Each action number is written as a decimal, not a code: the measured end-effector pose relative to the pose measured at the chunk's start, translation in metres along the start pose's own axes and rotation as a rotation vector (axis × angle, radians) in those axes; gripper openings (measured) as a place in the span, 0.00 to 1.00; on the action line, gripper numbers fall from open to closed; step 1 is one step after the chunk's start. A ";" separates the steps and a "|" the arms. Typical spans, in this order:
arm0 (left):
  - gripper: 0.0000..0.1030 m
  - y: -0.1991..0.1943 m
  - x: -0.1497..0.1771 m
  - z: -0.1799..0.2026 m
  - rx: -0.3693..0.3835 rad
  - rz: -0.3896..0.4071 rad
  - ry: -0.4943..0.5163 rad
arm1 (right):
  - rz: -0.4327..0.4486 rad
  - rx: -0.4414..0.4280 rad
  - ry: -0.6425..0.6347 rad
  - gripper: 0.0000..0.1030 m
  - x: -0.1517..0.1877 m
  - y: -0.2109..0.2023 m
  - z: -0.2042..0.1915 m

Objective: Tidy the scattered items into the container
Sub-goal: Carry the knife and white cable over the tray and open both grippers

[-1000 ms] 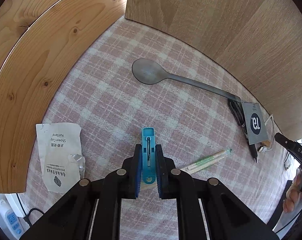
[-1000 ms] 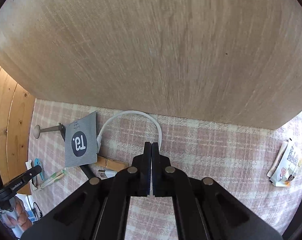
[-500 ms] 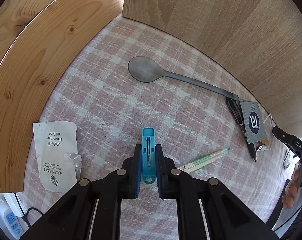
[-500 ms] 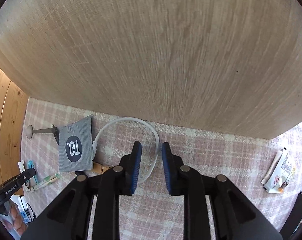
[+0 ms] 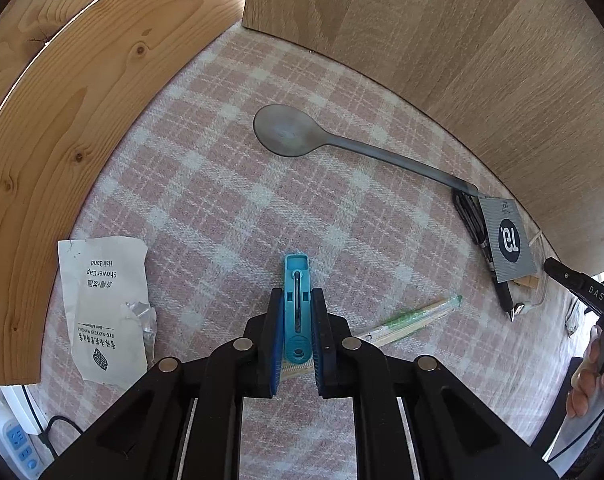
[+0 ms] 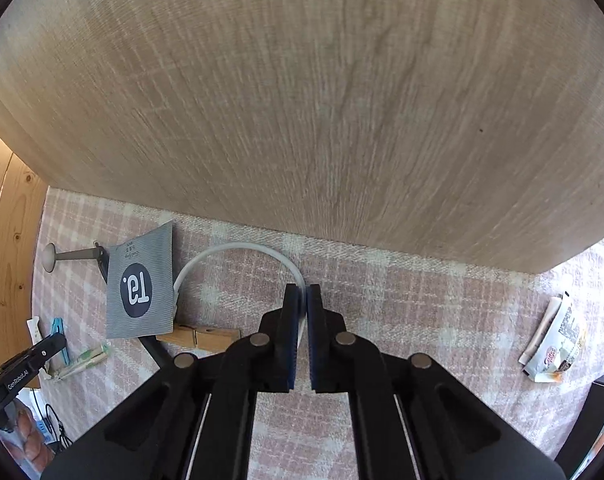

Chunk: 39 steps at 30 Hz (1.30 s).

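Observation:
My left gripper (image 5: 297, 300) points down over the pink checked cloth (image 5: 222, 184), shut on a blue clothespin (image 5: 296, 270) that sticks out past its fingertips. In the right wrist view my right gripper (image 6: 303, 294) is shut on one end of a looped white cable (image 6: 238, 247), close to the pale wooden panel (image 6: 302, 100). Left of the cable lie a grey card with a dark round logo (image 6: 140, 284) and a wooden clothespin (image 6: 200, 336). A grey spoon (image 5: 290, 136) lies on the cloth beyond the left gripper. No container shows in either view.
A white shower-cap packet (image 5: 102, 304) lies at the left edge, and a green-tipped wrapped stick (image 5: 409, 318) is right of the left gripper. A black pen (image 5: 473, 216) lies under the card. A printed sachet (image 6: 557, 336) sits far right. Wooden walls (image 5: 82, 100) border the cloth.
My right gripper opened around the white cable and has shut on it again, a little farther along the loop. The left gripper and its blue clothespin have hardly moved.

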<state>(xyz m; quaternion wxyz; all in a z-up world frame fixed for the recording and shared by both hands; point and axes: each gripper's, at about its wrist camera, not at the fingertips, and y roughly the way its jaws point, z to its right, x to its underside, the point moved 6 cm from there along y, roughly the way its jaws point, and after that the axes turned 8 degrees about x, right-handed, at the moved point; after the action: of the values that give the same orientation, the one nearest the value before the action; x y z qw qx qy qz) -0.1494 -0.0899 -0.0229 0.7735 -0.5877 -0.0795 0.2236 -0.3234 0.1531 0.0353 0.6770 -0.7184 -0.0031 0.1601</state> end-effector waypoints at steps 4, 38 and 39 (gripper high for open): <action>0.11 -0.011 0.016 0.007 0.014 0.011 0.019 | 0.050 0.000 -0.003 0.04 0.004 -0.021 0.010; 0.11 -0.087 0.092 0.285 0.234 0.017 0.463 | 0.382 0.112 0.267 0.04 0.159 -0.206 0.201; 0.11 -0.086 0.099 0.301 0.248 0.007 0.489 | 0.387 0.116 0.290 0.04 0.166 -0.211 0.213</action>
<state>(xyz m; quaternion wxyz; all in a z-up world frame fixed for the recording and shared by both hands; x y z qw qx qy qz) -0.1558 0.1991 0.1336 0.8351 -0.5252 0.1395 0.0859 -0.1705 0.4140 0.1961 0.6673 -0.6809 0.2407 0.1818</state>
